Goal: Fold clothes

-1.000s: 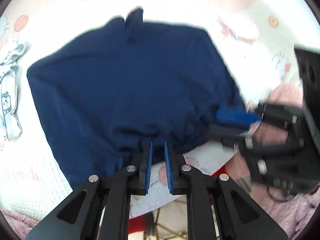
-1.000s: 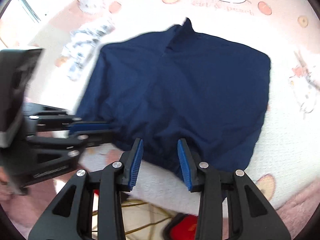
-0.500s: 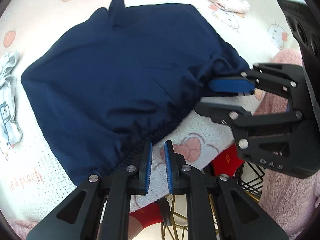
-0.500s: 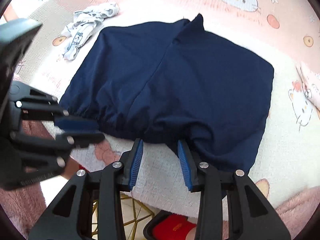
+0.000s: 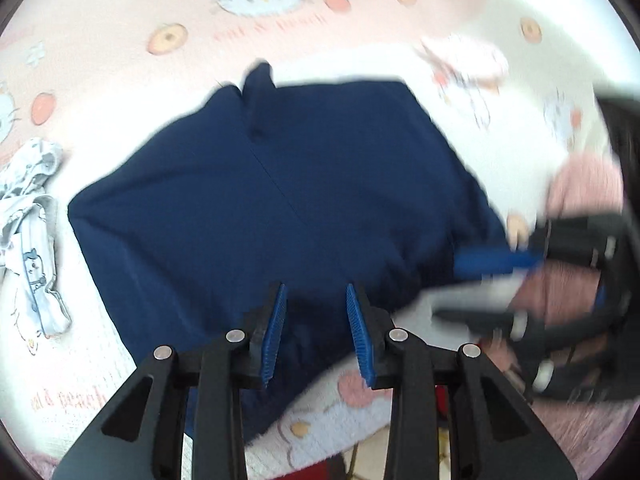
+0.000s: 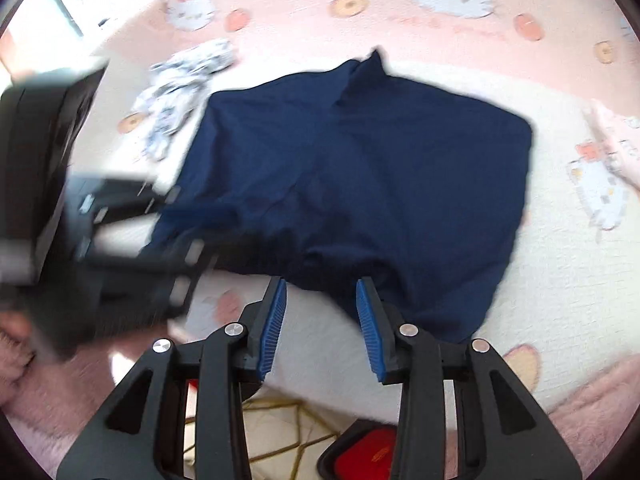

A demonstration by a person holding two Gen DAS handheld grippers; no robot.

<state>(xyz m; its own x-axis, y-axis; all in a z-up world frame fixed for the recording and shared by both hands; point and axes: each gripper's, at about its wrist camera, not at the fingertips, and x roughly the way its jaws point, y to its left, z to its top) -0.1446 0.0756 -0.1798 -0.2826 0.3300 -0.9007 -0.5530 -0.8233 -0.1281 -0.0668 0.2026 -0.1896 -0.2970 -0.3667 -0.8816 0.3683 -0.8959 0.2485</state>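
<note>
Left gripper (image 5: 316,332), at 6 o'clock in the left wrist view: its blue pads now stand well apart with nothing between them, whereas half a second ago they were nearly closed. The gathered near hem of the navy garment (image 5: 288,200) lies just beyond and beneath the fingertips — not pinched.

Right gripper (image 6: 320,320), at 6 o'clock in its own view: jaws wide, as in the two earlier frames, and poised over the same hem nearer its 4 o'clock corner. In the left wrist view this gripper appears at 3 o'clock, motion-blurred, beside the garment's edge; whether it touches the cloth cannot be told.

The garment lies spread on the pink-and-white cartoon-print blanket (image 5: 260,20), its narrow tab pointing to 12 o'clock and a seam running down its middle. Its outline is close to what it was a second ago, though both views have shifted and blur marks quick hand motion.

Farther off, a small pale printed garment (image 5: 28,236) lies crumpled at 9 o'clock in the left wrist view, apart from the navy one.

Judgement: with both tongs open at the hem, the scene fits either a release after smoothing the cloth flat or a fresh approach to grip the hem for a fold — the frames do not settle which.
</note>
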